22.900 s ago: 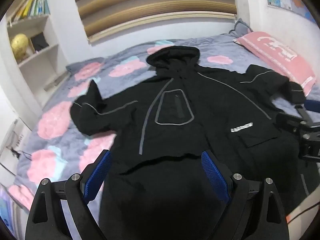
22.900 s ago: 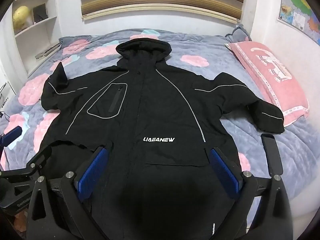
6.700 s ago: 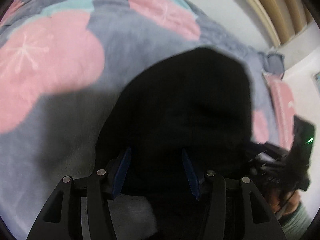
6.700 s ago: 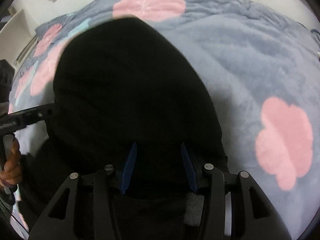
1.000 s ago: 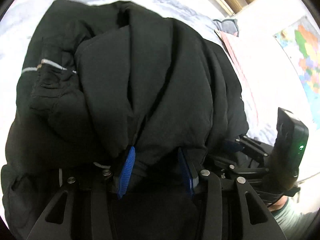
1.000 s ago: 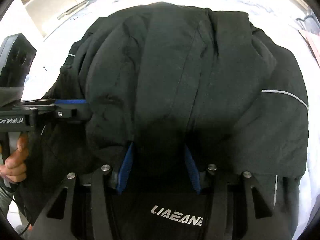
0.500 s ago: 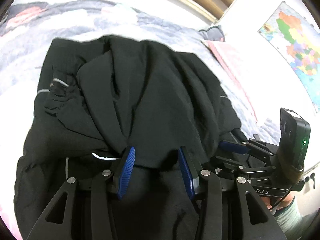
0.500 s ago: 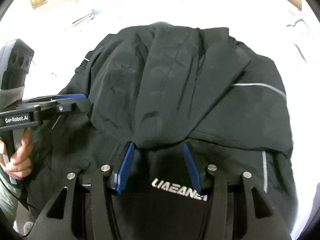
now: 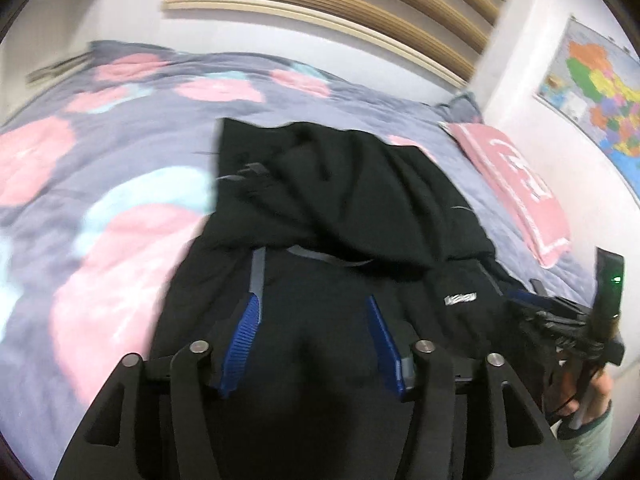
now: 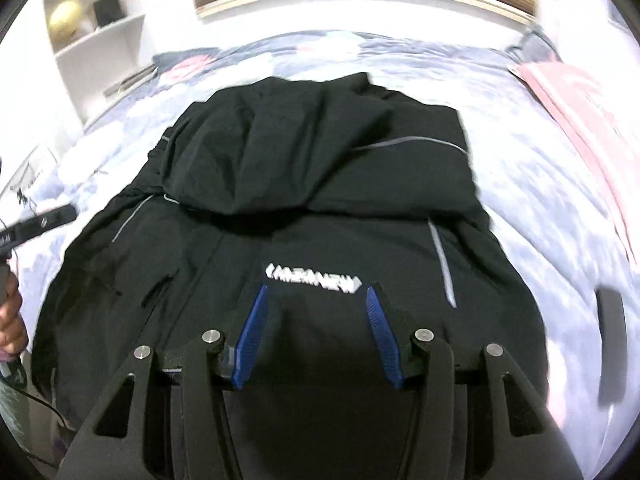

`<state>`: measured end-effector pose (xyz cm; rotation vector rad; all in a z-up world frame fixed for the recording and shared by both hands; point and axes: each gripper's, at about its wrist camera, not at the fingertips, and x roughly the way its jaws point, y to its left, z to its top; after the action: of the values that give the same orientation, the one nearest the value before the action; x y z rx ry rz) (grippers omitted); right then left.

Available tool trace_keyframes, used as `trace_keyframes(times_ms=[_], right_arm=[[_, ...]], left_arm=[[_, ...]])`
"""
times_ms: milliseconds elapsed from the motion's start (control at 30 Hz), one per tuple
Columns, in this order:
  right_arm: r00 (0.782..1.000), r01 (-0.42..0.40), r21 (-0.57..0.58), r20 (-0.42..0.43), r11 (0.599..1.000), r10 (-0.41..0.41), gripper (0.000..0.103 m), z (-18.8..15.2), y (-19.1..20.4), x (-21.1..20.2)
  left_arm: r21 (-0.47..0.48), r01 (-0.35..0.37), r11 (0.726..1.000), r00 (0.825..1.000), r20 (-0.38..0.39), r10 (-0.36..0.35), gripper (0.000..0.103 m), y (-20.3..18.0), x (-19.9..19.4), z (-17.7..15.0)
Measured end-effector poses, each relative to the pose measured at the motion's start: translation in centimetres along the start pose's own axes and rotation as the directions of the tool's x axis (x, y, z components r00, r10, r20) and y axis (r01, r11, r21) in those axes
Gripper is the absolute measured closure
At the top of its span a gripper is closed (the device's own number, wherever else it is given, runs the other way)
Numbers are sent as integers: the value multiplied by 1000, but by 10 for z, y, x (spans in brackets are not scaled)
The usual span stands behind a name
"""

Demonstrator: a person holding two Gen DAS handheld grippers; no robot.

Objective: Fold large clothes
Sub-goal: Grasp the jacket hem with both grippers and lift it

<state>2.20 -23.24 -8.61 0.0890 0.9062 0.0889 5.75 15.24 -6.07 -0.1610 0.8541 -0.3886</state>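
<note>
A black hooded jacket (image 9: 352, 200) lies on the bed, its hood and upper part folded down over the chest. It also shows in the right wrist view (image 10: 320, 160), with a white logo (image 10: 314, 282) on the front. My left gripper (image 9: 312, 304) is open and empty above the jacket's lower part. My right gripper (image 10: 316, 292) is open and empty just short of the logo. The right gripper also shows at the right edge of the left wrist view (image 9: 560, 320); the left gripper's tip shows at the left edge of the right wrist view (image 10: 40, 220).
The bed has a grey quilt with pink flowers (image 9: 120, 128). A pink pillow (image 9: 516, 184) lies at the right by the wall. White shelves (image 10: 96, 24) stand at the left. A map (image 9: 592, 92) hangs on the right wall.
Both grippers have let go of the folded-down hood and upper part, opened wider and drawn back from it. The folded part now rests on the jacket's chest.
</note>
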Motion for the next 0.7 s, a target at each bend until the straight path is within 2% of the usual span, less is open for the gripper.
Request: trace_keyframes(times_ms=[133, 200, 233, 333, 400, 433, 533, 700], right_arm=[[998, 65, 69, -5, 995, -65, 48, -19, -24, -24], [997, 80, 114, -16, 990, -79, 48, -30, -36, -33], [997, 81, 135, -21, 987, -79, 48, -35, -42, -37], [994, 103, 169, -39, 980, -98, 48, -49, -55, -44], [989, 144, 182, -61, 973, -135, 48, -57, -63, -47], [987, 155, 190, -69, 969, -145, 48, -60, -67, -47], [984, 175, 219, -74, 960, -163, 48, -66, -76, -53], [980, 200, 273, -79, 941, -185, 48, -76, -101, -64]], left_arm=[[-68, -96, 993, 995, 13, 97, 45, 36, -29, -27], [-123, -102, 987, 995, -22, 100, 45, 58, -36, -42], [-156, -91, 984, 996, -39, 86, 45, 70, -39, -49], [-268, 1, 963, 995, -92, -26, 45, 103, -33, -67], [-330, 71, 941, 988, -104, -111, 45, 118, -25, -76], [-349, 73, 934, 985, -122, -122, 45, 122, -20, -78], [-334, 84, 939, 978, -151, -141, 45, 120, -9, -83], [-288, 125, 950, 976, -138, -170, 45, 103, -4, -78]])
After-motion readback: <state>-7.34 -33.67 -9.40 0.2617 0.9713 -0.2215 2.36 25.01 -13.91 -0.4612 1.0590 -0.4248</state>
